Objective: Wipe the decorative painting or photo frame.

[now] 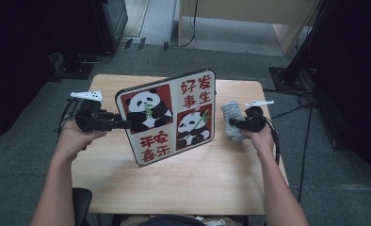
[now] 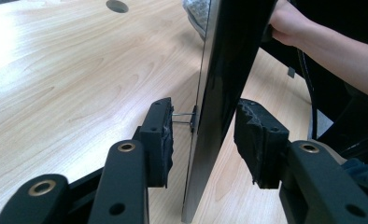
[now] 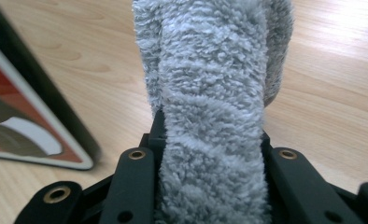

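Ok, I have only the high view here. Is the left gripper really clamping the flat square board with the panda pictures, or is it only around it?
Observer: Only around it. In the left gripper view, the left gripper has its black pads standing apart from the flat square panda board on both sides.
Operator: And the grey fluffy cloth at the right?
Observer: The right gripper is shut on the grey fluffy cloth, which sticks out beyond its jaws.

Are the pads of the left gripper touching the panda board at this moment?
Apart. In the left gripper view, the panda board stands edge-on between the open jaws of the left gripper, and a clear gap shows between each pad and the board.
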Demonstrator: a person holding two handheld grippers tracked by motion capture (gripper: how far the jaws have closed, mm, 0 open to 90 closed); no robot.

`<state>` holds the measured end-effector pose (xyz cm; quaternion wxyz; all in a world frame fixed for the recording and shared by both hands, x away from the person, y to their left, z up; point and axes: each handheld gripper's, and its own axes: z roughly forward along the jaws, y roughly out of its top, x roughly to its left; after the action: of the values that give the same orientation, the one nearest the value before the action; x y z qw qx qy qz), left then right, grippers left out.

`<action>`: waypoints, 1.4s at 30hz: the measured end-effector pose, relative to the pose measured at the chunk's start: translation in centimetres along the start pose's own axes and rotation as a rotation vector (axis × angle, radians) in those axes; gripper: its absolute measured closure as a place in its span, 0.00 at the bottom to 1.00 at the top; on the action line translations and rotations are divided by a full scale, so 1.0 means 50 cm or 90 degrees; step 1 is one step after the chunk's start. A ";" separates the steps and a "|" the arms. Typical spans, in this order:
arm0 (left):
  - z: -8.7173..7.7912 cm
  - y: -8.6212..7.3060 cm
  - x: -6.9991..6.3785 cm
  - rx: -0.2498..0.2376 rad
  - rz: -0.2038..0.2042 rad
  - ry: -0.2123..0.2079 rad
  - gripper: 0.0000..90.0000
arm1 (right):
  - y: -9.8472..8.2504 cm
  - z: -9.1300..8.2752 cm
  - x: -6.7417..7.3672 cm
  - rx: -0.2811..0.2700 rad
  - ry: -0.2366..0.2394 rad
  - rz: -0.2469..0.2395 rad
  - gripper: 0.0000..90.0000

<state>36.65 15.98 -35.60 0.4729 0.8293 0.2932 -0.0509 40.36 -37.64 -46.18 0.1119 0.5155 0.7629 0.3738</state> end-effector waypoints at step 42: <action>0.021 -0.004 0.007 0.006 -0.005 0.035 0.63 | 0.021 0.059 -0.078 0.008 -0.103 0.071 0.43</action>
<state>37.02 15.33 -36.45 0.4605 0.8314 0.3093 -0.0311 44.49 -39.49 -48.36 0.1488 0.5863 0.7239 0.3318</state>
